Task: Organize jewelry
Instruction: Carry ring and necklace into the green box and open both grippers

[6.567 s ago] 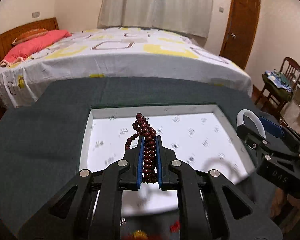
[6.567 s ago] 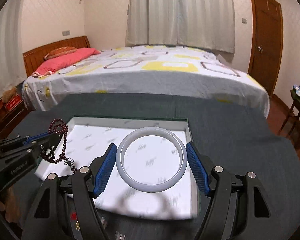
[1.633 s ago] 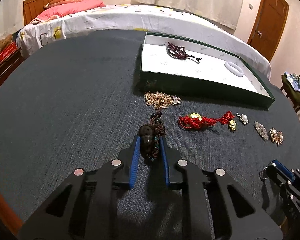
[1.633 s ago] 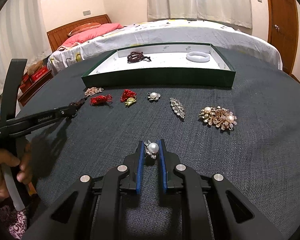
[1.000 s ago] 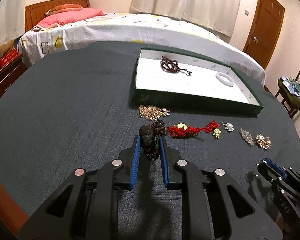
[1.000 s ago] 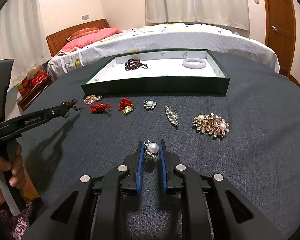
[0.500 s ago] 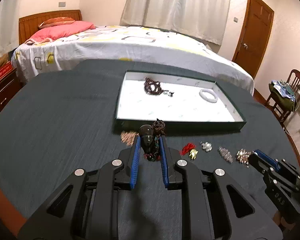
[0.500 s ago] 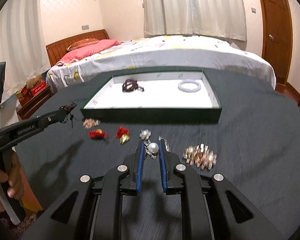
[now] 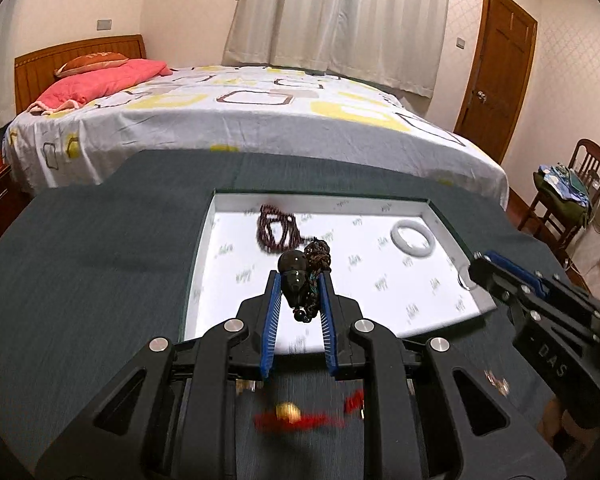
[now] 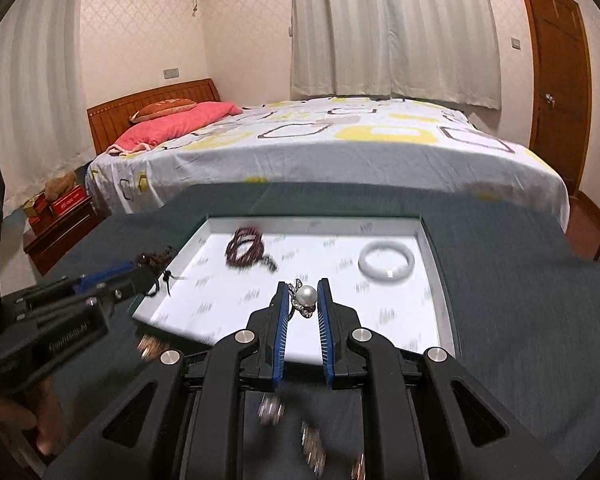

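Observation:
My left gripper (image 9: 298, 280) is shut on a dark gourd pendant (image 9: 294, 274) with a knotted brown cord, held above the near part of the white-lined green box (image 9: 204, 240). My right gripper (image 10: 303, 290) is shut on a pearl ring (image 10: 305, 295), also over the box (image 10: 436, 264). Inside lie a dark red bead bracelet (image 9: 276, 230) (image 10: 246, 248) at the back left and a pale jade bangle (image 9: 413, 237) (image 10: 386, 261) at the back right. From the left wrist view the right gripper (image 9: 476, 270) enters at the right; from the right wrist view the left gripper (image 10: 156, 264) enters at the left.
Blurred pieces stay on the dark tablecloth below the fingers: a red knotted ornament (image 9: 300, 420) and brooches (image 10: 314, 448). A bed (image 9: 240, 120) stands beyond the table, a wooden chair (image 9: 568, 192) and a door (image 9: 496, 68) at the right. A hand (image 10: 40, 420) holds the left gripper.
Both grippers have risen and moved forward from over the loose pieces on the cloth to over the box, each keeping its piece. The box now fills the middle of both views.

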{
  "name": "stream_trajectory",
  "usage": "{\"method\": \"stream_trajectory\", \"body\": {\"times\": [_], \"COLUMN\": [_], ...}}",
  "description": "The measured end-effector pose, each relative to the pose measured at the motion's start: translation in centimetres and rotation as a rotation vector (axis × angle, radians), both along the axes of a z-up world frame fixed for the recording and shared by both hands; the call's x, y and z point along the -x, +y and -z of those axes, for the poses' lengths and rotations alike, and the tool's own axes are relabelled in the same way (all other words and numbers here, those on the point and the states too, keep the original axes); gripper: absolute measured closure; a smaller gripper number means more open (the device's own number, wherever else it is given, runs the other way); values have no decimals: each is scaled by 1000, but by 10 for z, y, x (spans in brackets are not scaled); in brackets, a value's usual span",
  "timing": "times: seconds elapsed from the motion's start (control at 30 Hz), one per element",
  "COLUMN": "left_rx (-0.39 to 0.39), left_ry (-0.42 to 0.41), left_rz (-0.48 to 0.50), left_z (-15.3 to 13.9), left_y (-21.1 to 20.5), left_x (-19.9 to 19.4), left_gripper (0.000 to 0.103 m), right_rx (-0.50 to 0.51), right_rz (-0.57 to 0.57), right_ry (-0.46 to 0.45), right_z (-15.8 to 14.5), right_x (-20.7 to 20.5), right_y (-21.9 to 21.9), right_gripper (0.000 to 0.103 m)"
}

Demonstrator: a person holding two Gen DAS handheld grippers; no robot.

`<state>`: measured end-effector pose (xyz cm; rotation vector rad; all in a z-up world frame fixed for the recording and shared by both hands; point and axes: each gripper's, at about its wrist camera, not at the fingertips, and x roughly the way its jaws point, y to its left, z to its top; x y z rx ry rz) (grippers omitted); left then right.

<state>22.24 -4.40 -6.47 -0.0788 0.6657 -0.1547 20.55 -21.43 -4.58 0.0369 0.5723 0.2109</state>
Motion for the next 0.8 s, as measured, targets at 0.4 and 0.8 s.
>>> {"method": "stream_trajectory", "body": {"times": [0.4,0.8], "left_rx": [-21,-57], "left_ry": [71,155], "left_rz": [-24,-31], "left_z": [28,51], "left_y": [-2,2], "left_x": [-94,-121], "left_gripper": [84,84], "right_rx": [31,75], "right_rz": [-13,4], "right_ry": [72,235], "right_z": [20,49], "right_x": [-102,-142], "right_y": [17,24], "right_gripper": [88,88]}}
